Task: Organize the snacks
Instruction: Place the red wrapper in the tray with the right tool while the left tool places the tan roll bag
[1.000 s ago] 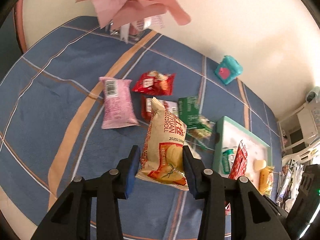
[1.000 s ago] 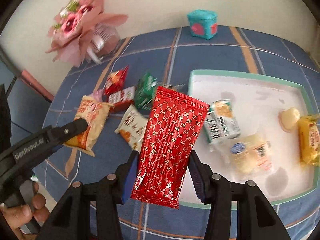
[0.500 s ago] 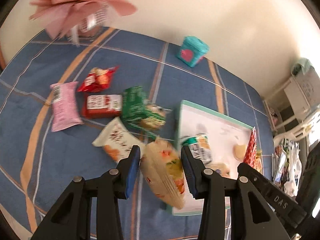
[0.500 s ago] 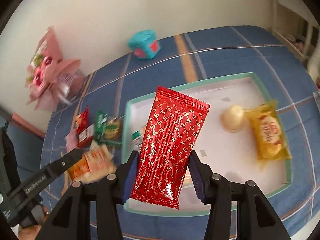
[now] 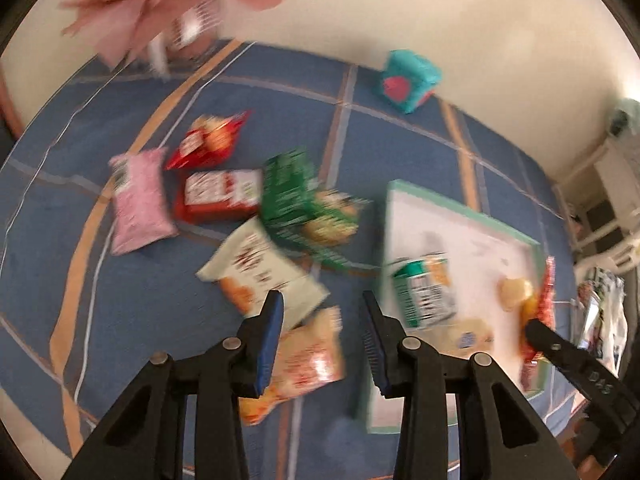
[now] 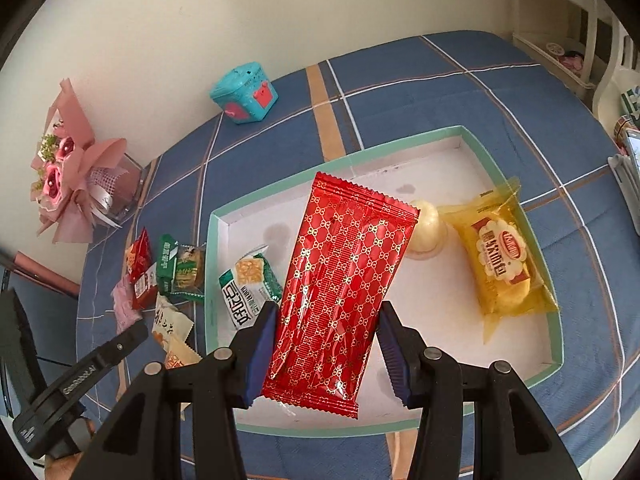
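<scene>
While clamped in right gripper (image 6: 326,344) jaws above tray (image 6: 516,184), red packet (image 6: 340,292) looks light, crinkly, slippery, best pinched mid-body; left gripper (image 5: 322,340) jaws narrowed on orange pouch (image 5: 308,356).

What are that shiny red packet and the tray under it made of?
The red packet looks like glossy metallised plastic film: it glints, carries a gold print and has crimped, zigzag-cut ends. The tray seems to be matte cardboard, white inside with a mint-green edge and thin folded walls, though coated board or plastic can't be ruled out.
</scene>
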`<state>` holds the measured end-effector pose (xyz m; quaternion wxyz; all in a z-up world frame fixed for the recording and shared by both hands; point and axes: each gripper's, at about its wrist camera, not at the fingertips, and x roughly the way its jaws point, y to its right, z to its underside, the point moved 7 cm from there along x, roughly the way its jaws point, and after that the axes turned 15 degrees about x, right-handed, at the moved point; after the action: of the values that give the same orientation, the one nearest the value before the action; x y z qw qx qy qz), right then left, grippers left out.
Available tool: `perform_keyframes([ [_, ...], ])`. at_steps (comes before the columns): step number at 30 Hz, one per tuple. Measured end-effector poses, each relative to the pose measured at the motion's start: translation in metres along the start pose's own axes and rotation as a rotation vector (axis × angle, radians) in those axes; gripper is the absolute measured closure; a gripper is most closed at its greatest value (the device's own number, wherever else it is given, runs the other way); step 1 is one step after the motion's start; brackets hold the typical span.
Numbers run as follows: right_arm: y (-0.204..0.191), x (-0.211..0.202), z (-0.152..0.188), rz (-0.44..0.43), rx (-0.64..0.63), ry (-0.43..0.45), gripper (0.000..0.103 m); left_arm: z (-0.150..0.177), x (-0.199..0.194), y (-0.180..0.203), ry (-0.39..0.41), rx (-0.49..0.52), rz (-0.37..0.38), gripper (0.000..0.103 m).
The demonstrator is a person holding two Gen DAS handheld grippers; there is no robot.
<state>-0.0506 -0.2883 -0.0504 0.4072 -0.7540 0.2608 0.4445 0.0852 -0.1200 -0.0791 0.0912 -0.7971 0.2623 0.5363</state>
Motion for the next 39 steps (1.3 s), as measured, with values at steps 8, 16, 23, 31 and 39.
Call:
perform_keyframes([
  [8,-0.005,0.002,0.009,0.007,-0.015,-0.018,0.051,0.023,0.010,-0.006,-0.080,0.051,0.009,0.048],
  [16,-0.014,-0.006,0.014,-0.001,-0.032,-0.017,0.051,0.043,0.020,0.019,-0.163,0.190,0.002,0.048],
  [23,-0.016,-0.011,0.015,-0.005,-0.033,-0.015,0.051,0.064,0.041,0.018,-0.244,0.233,-0.063,0.048],
  [31,-0.015,-0.007,0.014,-0.002,-0.033,-0.024,0.051,0.073,0.059,0.016,-0.270,0.212,-0.065,0.048],
  [39,-0.007,0.006,0.009,0.003,-0.005,-0.045,0.051,0.043,0.037,0.022,-0.149,0.147,0.025,0.064],
])
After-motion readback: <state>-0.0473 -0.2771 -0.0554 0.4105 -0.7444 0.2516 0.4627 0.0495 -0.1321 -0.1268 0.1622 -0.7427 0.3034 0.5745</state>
